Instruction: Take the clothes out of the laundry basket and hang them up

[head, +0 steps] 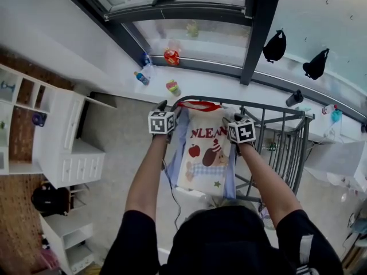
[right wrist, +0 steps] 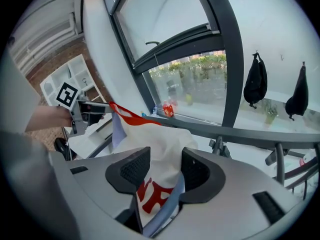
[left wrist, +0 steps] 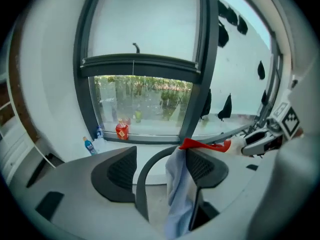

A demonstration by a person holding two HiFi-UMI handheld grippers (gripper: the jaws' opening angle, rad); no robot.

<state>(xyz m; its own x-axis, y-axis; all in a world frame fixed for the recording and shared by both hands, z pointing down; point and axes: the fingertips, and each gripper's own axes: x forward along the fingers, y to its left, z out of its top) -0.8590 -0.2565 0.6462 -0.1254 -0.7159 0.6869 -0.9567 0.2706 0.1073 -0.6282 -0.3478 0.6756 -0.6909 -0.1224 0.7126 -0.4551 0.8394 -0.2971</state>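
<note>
While the printed shirt [head: 205,153] drapes over the drying rack [left wrist: 141,184] at frame centre, left tongs [left wrist: 159,170] gape round its rail; right tongs [right wrist: 165,171] seemingly released, cloth loose between.

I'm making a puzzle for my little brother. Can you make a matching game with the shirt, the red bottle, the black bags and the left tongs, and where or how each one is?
Things:
1. shirt
2. red bottle
3. black bags
4. left tongs

Place or state:
A. on the window sill
B. wide open
C. draped over the rack rail
D. hanging on the wall

Pairs: 1-C, 2-A, 3-D, 4-B.
</note>
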